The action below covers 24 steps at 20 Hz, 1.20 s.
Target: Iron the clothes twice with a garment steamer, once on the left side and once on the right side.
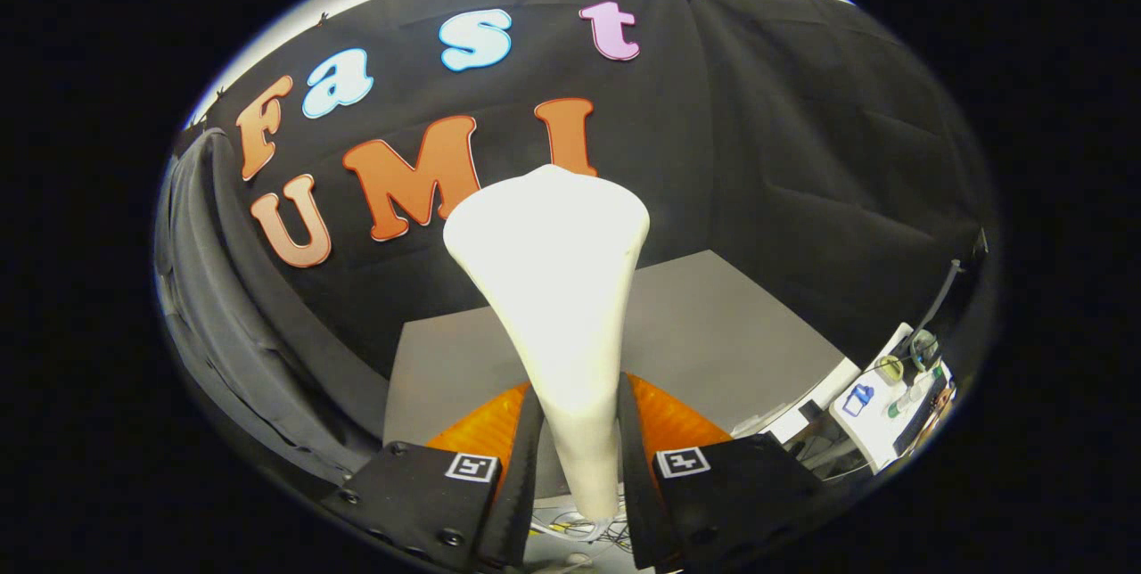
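One dark garment (223, 307) hung at the far left, its folds running down beside the booth's black wall (802, 155); it looked soft and loose, the sort of cloth that would give way under any push, so the steamer head would likely need only light contact. Its exact cut was hard to make out at the warped margin of the view, though it might have been a jacket or a shirt on a hanger.

Moving right, the garment steamer (557, 289) stood upright between the fingers of the tool (578, 458), its narrow white handle running down between them and its broad head flaring above, well clear of the garment. The tool was closed to a narrow gap, with both fingers pressed on the handle's sides. The shell looked hard, smooth and probably slippery, and the wide head would make it top-heavy; a hold low on the waisted handle, as here, seemed the sensible place, kept firm against twisting.

Beyond the steamer lay a bare grey desk (713, 333). At the far right sat a small white stand (878, 418) crowded with bottles.
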Available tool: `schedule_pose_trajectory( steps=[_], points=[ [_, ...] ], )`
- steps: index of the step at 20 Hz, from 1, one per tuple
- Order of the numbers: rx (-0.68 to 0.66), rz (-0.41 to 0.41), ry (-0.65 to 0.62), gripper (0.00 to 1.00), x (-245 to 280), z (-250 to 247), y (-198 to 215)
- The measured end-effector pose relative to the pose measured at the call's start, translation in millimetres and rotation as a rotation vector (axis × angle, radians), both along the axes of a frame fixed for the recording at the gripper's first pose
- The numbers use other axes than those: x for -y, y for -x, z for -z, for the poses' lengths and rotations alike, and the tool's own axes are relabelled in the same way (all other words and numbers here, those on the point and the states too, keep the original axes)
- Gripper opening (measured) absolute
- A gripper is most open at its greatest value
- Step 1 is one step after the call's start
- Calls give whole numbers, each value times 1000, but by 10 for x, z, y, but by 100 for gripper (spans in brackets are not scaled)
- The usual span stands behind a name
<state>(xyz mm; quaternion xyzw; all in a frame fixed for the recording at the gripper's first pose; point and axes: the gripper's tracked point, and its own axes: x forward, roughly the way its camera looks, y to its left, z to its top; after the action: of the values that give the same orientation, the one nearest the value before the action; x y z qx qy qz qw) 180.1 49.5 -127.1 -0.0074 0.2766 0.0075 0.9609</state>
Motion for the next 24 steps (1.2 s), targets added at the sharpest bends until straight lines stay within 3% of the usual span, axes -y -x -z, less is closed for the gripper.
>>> schedule_pose_trajectory(
  steps=[14,24],
  points=[
    [127,-17,9,51,-1476,-338,1327],
    [119,-110,27,50,-2714,-235,1682]
  ],
)
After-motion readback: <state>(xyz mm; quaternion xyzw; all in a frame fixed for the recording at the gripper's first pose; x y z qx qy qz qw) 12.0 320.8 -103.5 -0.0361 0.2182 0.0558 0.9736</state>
